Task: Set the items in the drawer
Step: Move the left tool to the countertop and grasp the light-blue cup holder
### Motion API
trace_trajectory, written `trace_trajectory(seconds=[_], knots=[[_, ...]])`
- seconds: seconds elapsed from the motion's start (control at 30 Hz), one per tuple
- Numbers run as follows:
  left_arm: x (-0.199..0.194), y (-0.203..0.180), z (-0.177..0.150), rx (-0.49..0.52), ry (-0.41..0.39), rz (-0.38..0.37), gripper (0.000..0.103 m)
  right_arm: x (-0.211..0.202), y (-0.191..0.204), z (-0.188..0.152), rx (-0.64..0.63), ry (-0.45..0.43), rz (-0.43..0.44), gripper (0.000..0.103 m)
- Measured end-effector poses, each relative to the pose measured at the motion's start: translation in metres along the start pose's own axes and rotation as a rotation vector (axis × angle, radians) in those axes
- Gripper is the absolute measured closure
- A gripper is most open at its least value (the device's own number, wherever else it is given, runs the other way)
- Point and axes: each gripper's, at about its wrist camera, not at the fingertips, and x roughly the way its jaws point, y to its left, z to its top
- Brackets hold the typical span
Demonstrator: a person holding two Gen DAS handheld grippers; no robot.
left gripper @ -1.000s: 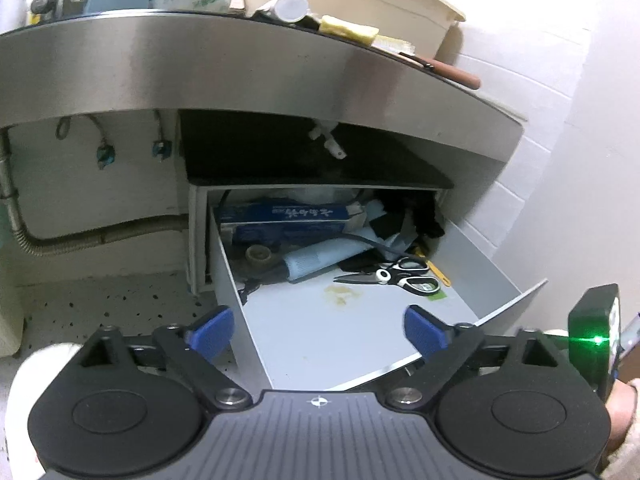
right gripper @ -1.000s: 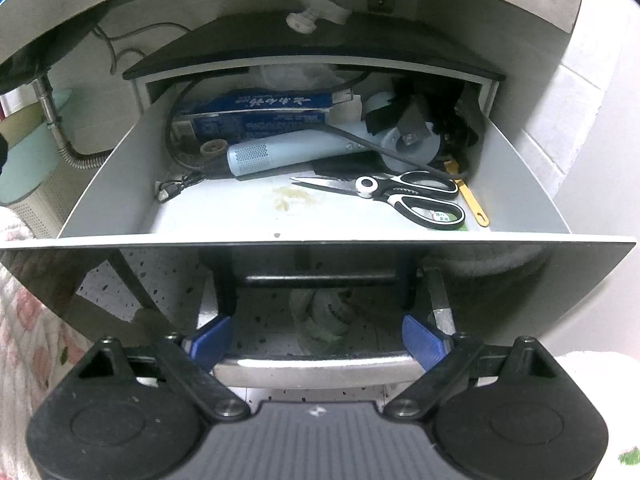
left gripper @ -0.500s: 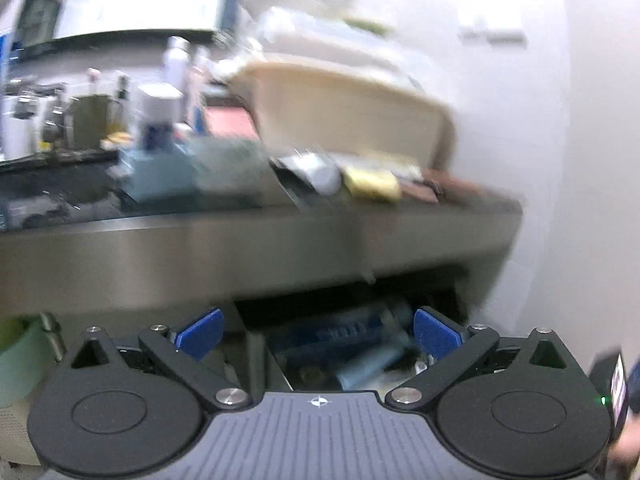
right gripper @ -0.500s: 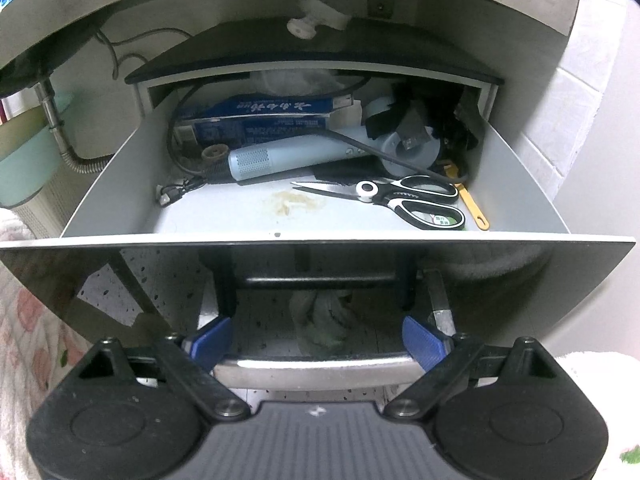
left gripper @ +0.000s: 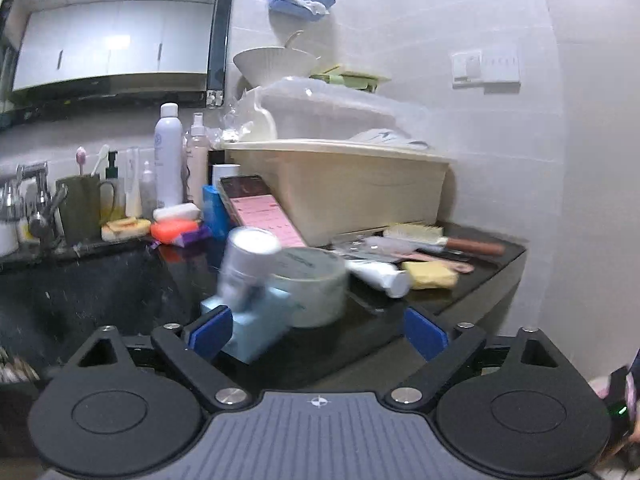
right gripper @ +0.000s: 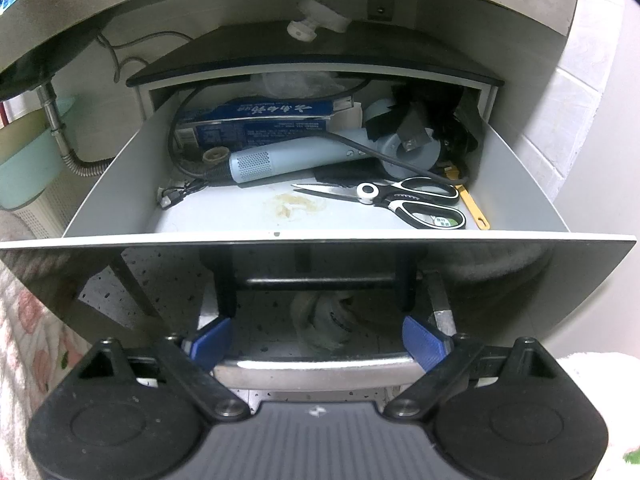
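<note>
Drawer (right gripper: 516,184) stands pulled out below the right gripper (right gripper: 316,342), whose blue fingertips (right gripper: 210,342) are spread wide apart with nothing between them. They hover just in front of the drawer's glossy dark front panel (right gripper: 560,276), above the chrome handle bar (right gripper: 312,372) that runs along the panel's near edge. Inside the drawer, black-and-white scissors (right gripper: 404,202) lie at the right with a yellow strip (right gripper: 474,210) just beside them. A pale blue hair dryer (right gripper: 292,160) lies across the middle, its black cord (right gripper: 384,156) trailing over it. A blue box (right gripper: 260,120) sits behind it at the far wall, and a small cable plug (right gripper: 168,198) rests at the near left. A brownish stain (right gripper: 292,206) marks the bare floor of the drawer.

The left gripper (left gripper: 316,330) is also spread open and empty, facing the dark countertop (left gripper: 492,276). Just beyond its left fingertip sits a light blue box (left gripper: 260,332) with a silver can (left gripper: 248,268) on or behind it; both are blurred. A roll of tape (left gripper: 316,284) touches them on the right. Farther right lie a white tube (left gripper: 380,274), a yellow sponge (left gripper: 430,274) and a wooden brush (left gripper: 440,238). A cream tub (left gripper: 340,188) stands behind these against the tiled wall. To the far left are a dark mug (left gripper: 82,208), a tall white bottle (left gripper: 168,156) and a faucet (left gripper: 32,196).
</note>
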Motion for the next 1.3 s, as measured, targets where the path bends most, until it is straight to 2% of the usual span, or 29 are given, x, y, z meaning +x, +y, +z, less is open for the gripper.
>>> trace_trajectory(seconds=[0.13, 0.37, 0.43, 0.53, 0.63, 0.7, 0.77, 0.8, 0.87, 0.93, 1.03, 1.17, 1.3], knots=[[0.02, 0.028, 0.003, 0.034, 0.052, -0.009, 0.017, 0.0, 0.0, 0.0, -0.001, 0.002, -0.001, 0.011], [0.053, 0.06, 0.0, -0.016, 0.105, -0.035, 0.017, 0.0, 0.002, -0.001, 0.002, 0.004, -0.003, 0.011], [0.059, 0.066, 0.0, -0.056, 0.105, -0.061, 0.017, 0.0, 0.002, 0.001, 0.002, 0.005, -0.003, 0.011], [0.068, 0.064, 0.0, -0.042, 0.111, -0.04, 0.016, -0.001, 0.002, 0.001, 0.001, 0.005, -0.003, 0.011], [0.074, 0.062, -0.002, -0.056, 0.123, -0.06, 0.017, -0.001, 0.002, 0.0, 0.001, 0.004, -0.003, 0.011], [0.076, 0.059, -0.003, -0.064, 0.127, -0.066, 0.023, -0.001, 0.002, 0.0, 0.002, 0.004, -0.003, 0.011], [0.075, 0.054, -0.004, -0.045, 0.122, -0.04, 0.04, 0.0, 0.001, 0.001, 0.0, 0.004, -0.002, 0.011], [0.075, 0.053, -0.004, -0.042, 0.122, -0.031, 0.045, 0.0, 0.001, 0.001, 0.0, 0.004, -0.002, 0.011], [0.072, 0.05, -0.003, -0.049, 0.127, -0.023, 0.052, 0.0, 0.001, 0.001, 0.001, 0.003, -0.002, 0.011], [0.07, 0.047, -0.002, -0.049, 0.137, -0.026, 0.054, 0.0, 0.001, 0.001, 0.001, 0.001, -0.002, 0.011], [0.069, 0.041, -0.002, -0.032, 0.148, -0.021, 0.055, 0.001, 0.001, 0.0, 0.0, 0.001, -0.002, 0.011], [0.073, 0.04, -0.002, -0.038, 0.138, -0.01, 0.049, 0.001, 0.001, 0.0, 0.001, 0.0, -0.001, 0.011], [0.082, 0.041, 0.0, -0.059, 0.131, -0.014, 0.048, 0.001, 0.001, 0.0, 0.002, -0.001, -0.001, 0.011]])
